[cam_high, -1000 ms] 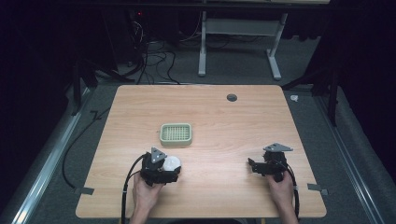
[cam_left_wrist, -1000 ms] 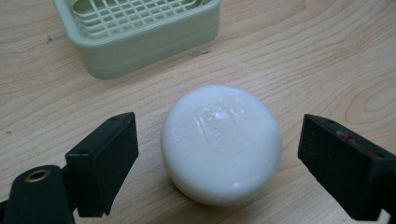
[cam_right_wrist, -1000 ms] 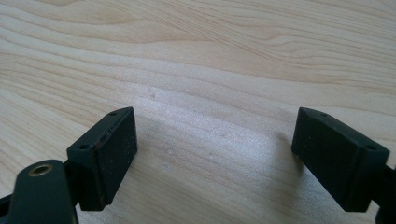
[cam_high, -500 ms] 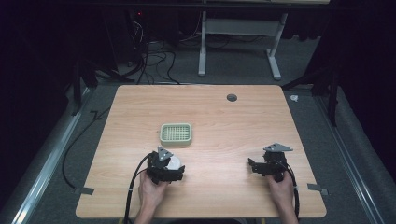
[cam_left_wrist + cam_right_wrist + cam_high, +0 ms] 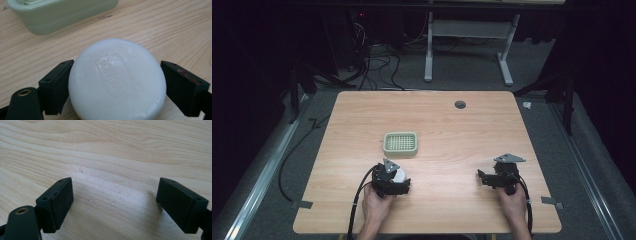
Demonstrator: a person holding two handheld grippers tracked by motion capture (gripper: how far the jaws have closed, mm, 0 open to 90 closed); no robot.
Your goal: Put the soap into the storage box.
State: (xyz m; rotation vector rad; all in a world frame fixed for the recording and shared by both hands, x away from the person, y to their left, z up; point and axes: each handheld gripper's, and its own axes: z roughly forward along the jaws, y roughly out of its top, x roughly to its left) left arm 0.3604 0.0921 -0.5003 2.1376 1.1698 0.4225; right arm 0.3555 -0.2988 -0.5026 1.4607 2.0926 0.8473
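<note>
A round white bar of soap (image 5: 117,67) sits between the two black jaws of my left gripper (image 5: 115,83), which press on its left and right sides just above the tabletop. From above, the soap (image 5: 399,174) and left gripper (image 5: 395,178) are near the table's front left. A pale green soap dish (image 5: 400,143) with a slotted top stands just beyond them; its near wall (image 5: 62,15) shows close ahead. My right gripper (image 5: 482,176) rests at the front right, pointing left. Its jaws stand wide apart over bare wood (image 5: 115,202).
The wooden table (image 5: 452,125) has a dark round grommet (image 5: 460,104) near its far edge and tape strips at the front corners (image 5: 302,204). Cables (image 5: 377,65) and a white desk frame (image 5: 467,45) lie on the floor beyond.
My left gripper with the soap has shifted slightly to the right. The right gripper has not moved.
</note>
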